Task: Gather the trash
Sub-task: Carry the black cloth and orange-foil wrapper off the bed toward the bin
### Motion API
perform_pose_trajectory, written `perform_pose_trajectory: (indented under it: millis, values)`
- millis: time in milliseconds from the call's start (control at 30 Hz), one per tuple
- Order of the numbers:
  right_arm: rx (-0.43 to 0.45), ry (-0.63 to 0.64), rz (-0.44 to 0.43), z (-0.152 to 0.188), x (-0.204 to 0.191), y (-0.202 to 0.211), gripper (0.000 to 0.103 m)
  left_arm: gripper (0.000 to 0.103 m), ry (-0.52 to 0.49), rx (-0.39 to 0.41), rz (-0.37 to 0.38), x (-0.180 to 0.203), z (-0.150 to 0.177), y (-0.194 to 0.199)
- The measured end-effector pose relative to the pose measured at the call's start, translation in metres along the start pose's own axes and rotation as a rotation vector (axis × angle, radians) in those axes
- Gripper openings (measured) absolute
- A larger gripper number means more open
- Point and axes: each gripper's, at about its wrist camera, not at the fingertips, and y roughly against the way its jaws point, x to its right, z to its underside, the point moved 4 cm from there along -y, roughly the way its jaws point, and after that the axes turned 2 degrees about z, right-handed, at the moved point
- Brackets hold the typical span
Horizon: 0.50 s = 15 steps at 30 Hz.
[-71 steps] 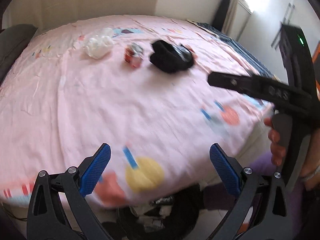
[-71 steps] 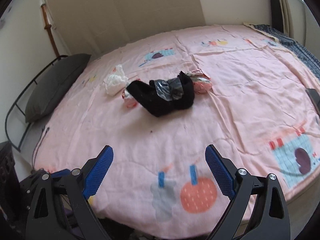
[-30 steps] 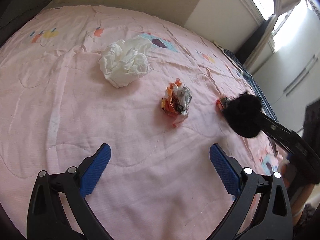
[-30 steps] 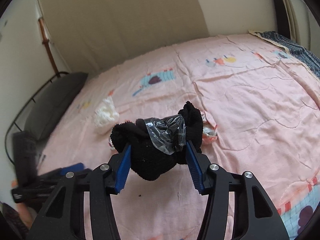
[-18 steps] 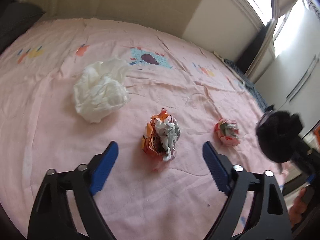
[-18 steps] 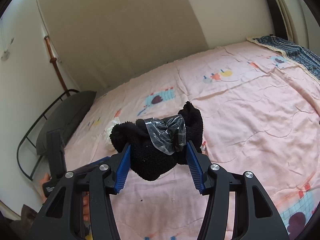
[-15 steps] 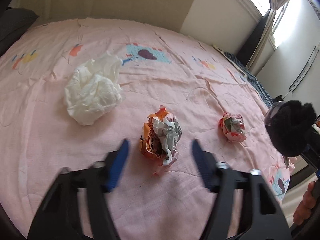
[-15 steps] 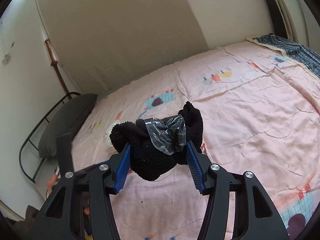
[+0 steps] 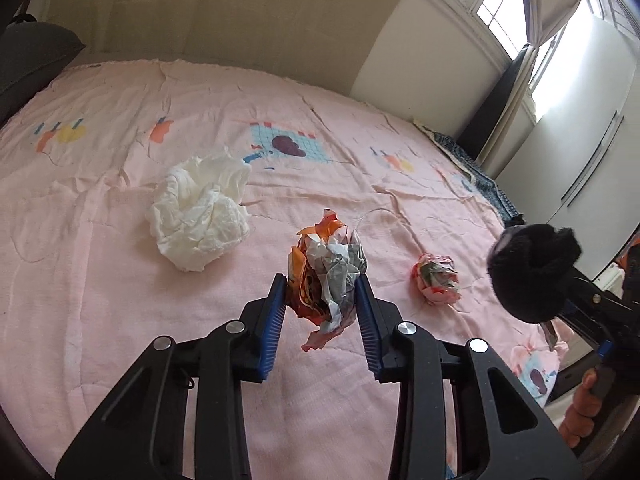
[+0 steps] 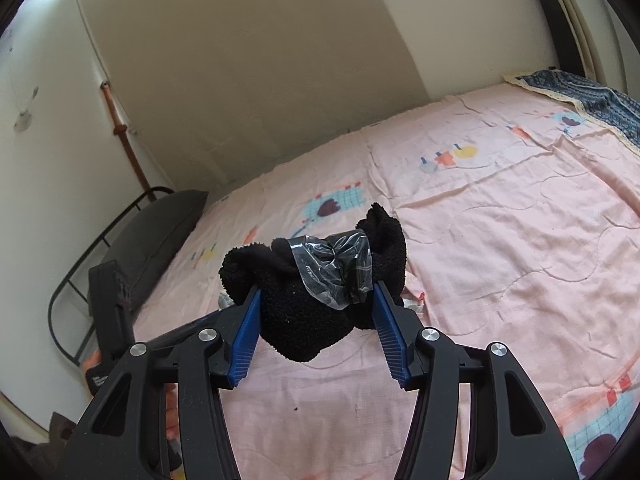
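We are mid-pickup: our left gripper (image 9: 320, 300) pinches the crumpled orange-and-white wrapper (image 9: 326, 276) just above the pink quilted bedspread (image 9: 120, 280), while our right gripper (image 10: 316, 312) clamps the fuzzy black cloth bundle with clear plastic (image 10: 316, 280). Next, we judge, both loads need carrying to a bin; the crumpled white paper wad (image 9: 200, 212) and small pink wrapper ball (image 9: 436, 278) remain on the bed.

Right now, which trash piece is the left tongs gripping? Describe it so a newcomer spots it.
On the pink bedspread, look at the middle piece of three crumpled wads. It is the orange-and-grey wrapper ball pinched in the left tongs, between the bigger white paper wad and the smaller pink wrapper ball.
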Motion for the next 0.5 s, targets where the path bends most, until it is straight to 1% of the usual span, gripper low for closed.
perform_pose_trajectory:
  millis: [167,267,367,433,500]
  values:
    - [0.019,-0.033,-0.033,0.013,-0.009,0.003,0.05,0.036,0.003,0.006,-0.022,0.0,0.012,0.021]
    - [0.023,-0.056,-0.056,0.023,-0.015,0.007,0.05,0.035,-0.029,-0.014,-0.036,0.004,0.023,0.028]
    - [0.026,-0.059,-0.056,0.033,-0.02,0.012,0.05,0.034,-0.073,-0.032,-0.059,0.007,0.036,0.038]
    - [0.029,-0.055,-0.036,0.039,-0.022,0.017,0.05,0.034,-0.079,-0.052,-0.047,0.008,0.044,0.045]
    - [0.025,-0.057,-0.022,0.046,-0.023,0.022,0.05,0.034,-0.093,-0.055,-0.056,0.011,0.052,0.054]
